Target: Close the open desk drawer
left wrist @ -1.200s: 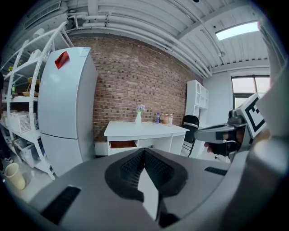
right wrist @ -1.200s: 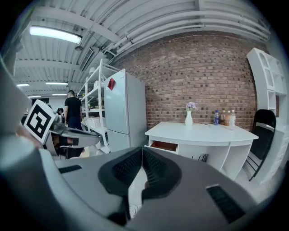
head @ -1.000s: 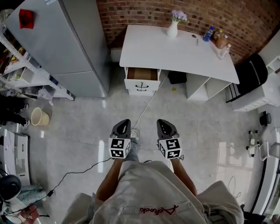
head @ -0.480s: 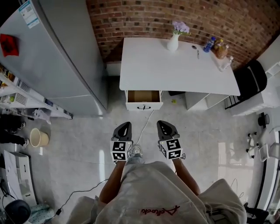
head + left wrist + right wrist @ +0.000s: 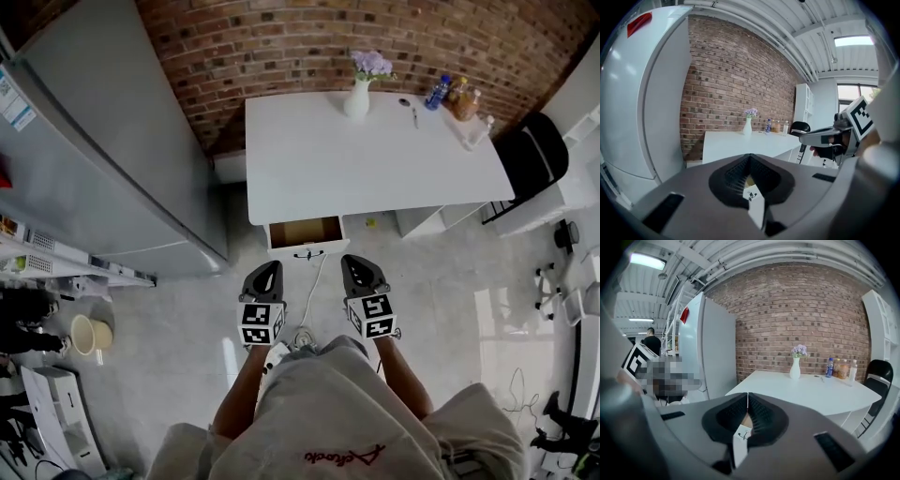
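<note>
- Drawer: open, at the centre of the head view, sticking out below the front edge of the white desk near its left end. Brown inside showing, dark handle on the white front.
- Left gripper: lower centre of the head view, just below the drawer and apart from it. Jaws pressed together, nothing between them.
- Right gripper: level with the left one and to its right, aimed up the frame toward the desk. Jaws likewise pressed together, empty.
- In both gripper views: white drawer front with its handle glimpsed low at centre, past the closed jaws.
- Along the desk's far edge: white vase with purple flowers, bottles toward the upper right.
- Grey fridge at upper left, brick wall across the top, black chair at right.
- Pale cable on the floor between the two grippers, running up toward the drawer.
</note>
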The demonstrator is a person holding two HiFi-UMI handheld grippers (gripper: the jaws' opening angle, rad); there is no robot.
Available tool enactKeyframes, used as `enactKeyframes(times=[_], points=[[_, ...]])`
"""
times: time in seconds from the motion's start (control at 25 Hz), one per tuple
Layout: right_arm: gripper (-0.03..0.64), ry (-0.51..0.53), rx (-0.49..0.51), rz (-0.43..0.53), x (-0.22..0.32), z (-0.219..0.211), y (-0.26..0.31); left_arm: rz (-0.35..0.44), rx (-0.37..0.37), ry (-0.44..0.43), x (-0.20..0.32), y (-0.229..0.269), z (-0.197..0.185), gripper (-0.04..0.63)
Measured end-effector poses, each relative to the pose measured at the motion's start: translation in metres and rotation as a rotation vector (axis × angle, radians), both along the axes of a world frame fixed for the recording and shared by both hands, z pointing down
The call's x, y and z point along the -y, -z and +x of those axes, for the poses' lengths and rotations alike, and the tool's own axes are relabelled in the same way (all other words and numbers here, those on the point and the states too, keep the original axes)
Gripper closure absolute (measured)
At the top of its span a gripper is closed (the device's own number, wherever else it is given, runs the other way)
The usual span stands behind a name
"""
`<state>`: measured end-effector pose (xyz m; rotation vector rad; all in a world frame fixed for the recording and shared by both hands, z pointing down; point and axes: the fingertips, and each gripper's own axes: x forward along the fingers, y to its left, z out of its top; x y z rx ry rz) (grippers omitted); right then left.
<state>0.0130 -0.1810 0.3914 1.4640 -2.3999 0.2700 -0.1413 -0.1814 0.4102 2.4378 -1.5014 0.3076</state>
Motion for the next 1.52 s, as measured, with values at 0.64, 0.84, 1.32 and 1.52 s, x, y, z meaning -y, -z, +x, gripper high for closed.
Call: enactKeyframes(times=[0.64,0.84,1.32,1.52], points=[[0.598,0.075,0.018,-0.06,0.035,0.021,-0.022,-0.073,0.041,0.024,0.014,-0.022,0.033,0.583],[0.598,0.08,0.012,-0.089,0.037,0.028,-0.043,-0.087,0.044,0.026,0.015,-0.043,0.04,0.583],[0.598,0.09,0.0,-0.296,-0.018,0.009,-0.197,-0.254,0.029,0.042,-0.034,-0.181,0.02,0.583],[0.598,0.089,-0.033,-0.376,-0.051,0.012,-0.262,-0.328,0.043,0.018,-0.06,-0.243,0.025,0.583]])
